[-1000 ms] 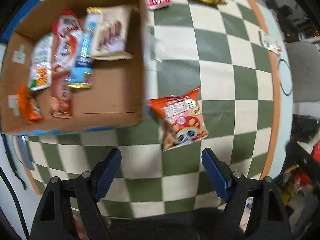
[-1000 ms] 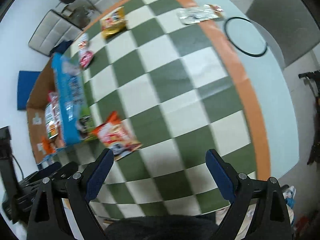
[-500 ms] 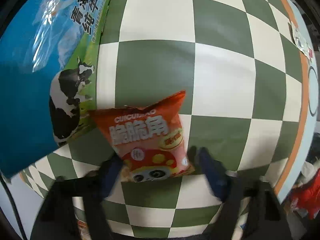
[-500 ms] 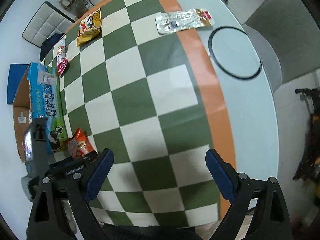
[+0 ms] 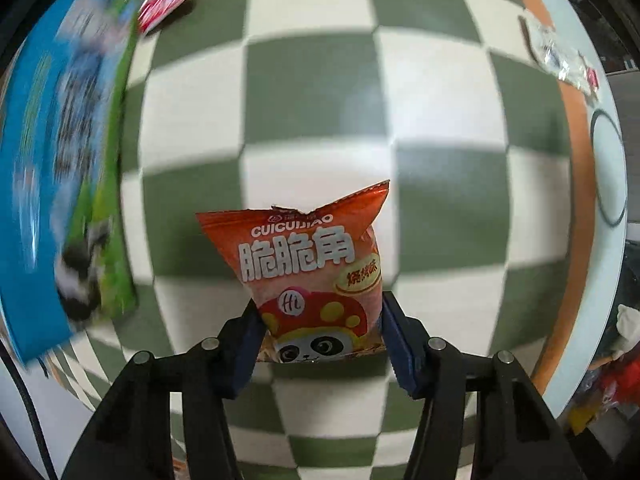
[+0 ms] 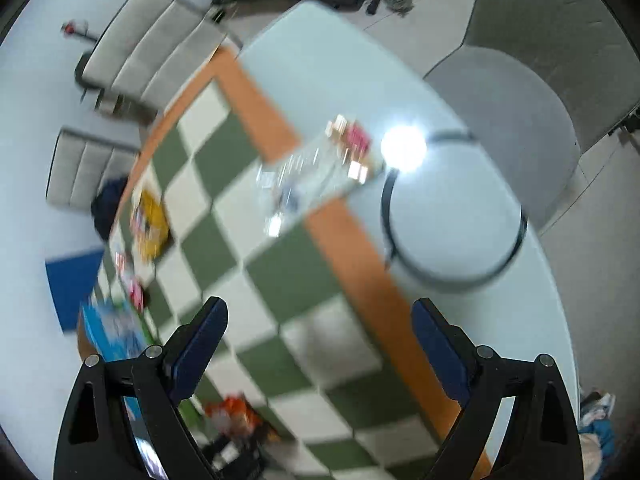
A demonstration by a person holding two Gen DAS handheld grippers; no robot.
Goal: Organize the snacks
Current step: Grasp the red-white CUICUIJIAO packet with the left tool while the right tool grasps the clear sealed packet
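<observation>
Between the blue pads of the left gripper (image 5: 320, 336) sits an orange snack bag (image 5: 310, 276), its lower sides touching both pads; the jaws have just been closing and now pinch it at a moderate width. The bag is puffed and glossy, orange-red at the top and paler pink across the middle, with bold white characters, the word CUICUIJIAO above them, a small yellow oval label at its right, and a cartoon panda under a red spotted cap at the near end. Its crimped far seal is jagged, with the far right corner sticking up to a point. The long axis runs from near to far, the panda end nearest the camera and the sealed top pointing away, leaning slightly right. It lies over the green-and-cream checkered cloth (image 5: 312, 104), near its near edge.

At left stands a blue-and-green carton (image 5: 60, 184) with a cow printed on it, blurred. A red-and-white packet (image 5: 166, 6) lies far left, and a clear wrapper (image 5: 560, 58) lies far right on the cloth's orange border (image 5: 576, 184).

In the right wrist view the right gripper (image 6: 320, 344) has its jaws spread wide with nothing between them, above the cloth. A yellow bag (image 6: 150, 222) lies far left, and a black ring (image 6: 452, 208) rests on the pale table (image 6: 320, 52).
</observation>
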